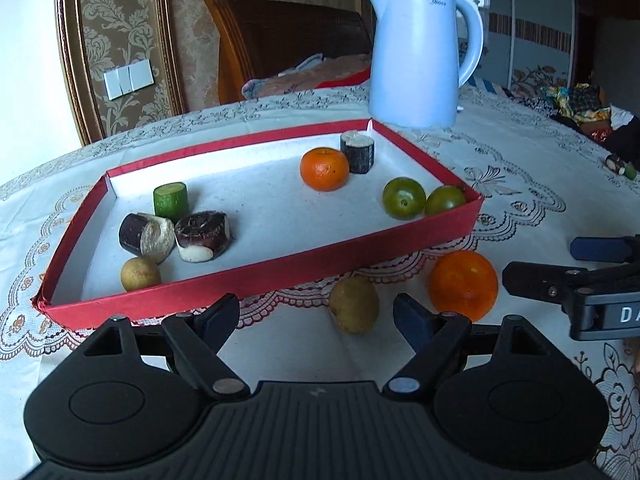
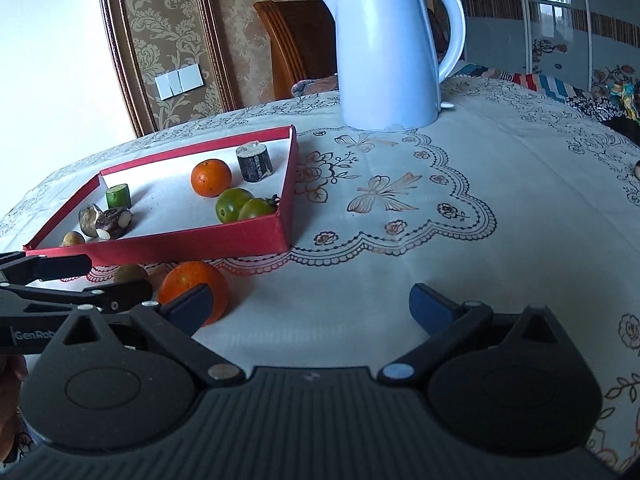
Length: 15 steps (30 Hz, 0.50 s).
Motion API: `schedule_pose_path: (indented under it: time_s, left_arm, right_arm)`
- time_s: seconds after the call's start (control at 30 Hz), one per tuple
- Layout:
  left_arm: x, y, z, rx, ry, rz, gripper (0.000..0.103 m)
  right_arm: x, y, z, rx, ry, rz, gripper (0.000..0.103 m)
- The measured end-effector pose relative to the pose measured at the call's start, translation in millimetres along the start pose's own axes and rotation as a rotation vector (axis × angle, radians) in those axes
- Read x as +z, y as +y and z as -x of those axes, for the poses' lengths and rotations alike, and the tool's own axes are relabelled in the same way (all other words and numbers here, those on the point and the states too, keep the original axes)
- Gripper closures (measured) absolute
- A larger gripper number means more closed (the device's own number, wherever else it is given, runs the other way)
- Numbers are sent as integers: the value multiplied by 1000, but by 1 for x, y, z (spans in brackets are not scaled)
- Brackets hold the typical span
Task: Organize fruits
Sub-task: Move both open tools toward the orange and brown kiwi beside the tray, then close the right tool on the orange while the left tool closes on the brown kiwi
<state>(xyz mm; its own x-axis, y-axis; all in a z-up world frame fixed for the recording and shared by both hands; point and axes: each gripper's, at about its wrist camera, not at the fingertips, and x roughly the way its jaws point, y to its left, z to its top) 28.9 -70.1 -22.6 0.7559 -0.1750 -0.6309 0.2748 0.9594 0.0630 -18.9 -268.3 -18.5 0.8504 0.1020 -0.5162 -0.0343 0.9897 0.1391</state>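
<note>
Lace tablecloth [image 1: 520,152] carries 1 red tray [image 1: 256,276] holding 2 green tomatoes [image 1: 403,198]. Left gripper [image 1: 316,312] released; 1 brown fruit [image 1: 354,304] between its fingers. Right gripper [image 2: 312,304] released, 1 orange [image 2: 188,280] beside its left finger.

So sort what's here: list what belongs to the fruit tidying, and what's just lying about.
Job:
- red tray
- orange on the cloth
- brown fruit on the cloth
- fruit in the tray: orange one, two green

Lying about:
- kettle
- tablecloth
</note>
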Motion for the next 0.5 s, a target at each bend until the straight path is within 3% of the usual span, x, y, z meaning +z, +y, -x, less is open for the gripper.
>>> schedule_pose_path:
  time_s: [0.3,0.5]
  left_arm:
    - [-4,43,1,158,14,203,18]
    - [-3,42,3,173,17,185,18]
  right_arm:
    - [-1,17,2,-7,-8,100,0]
    - [-1,42,0,82,12,161,0]
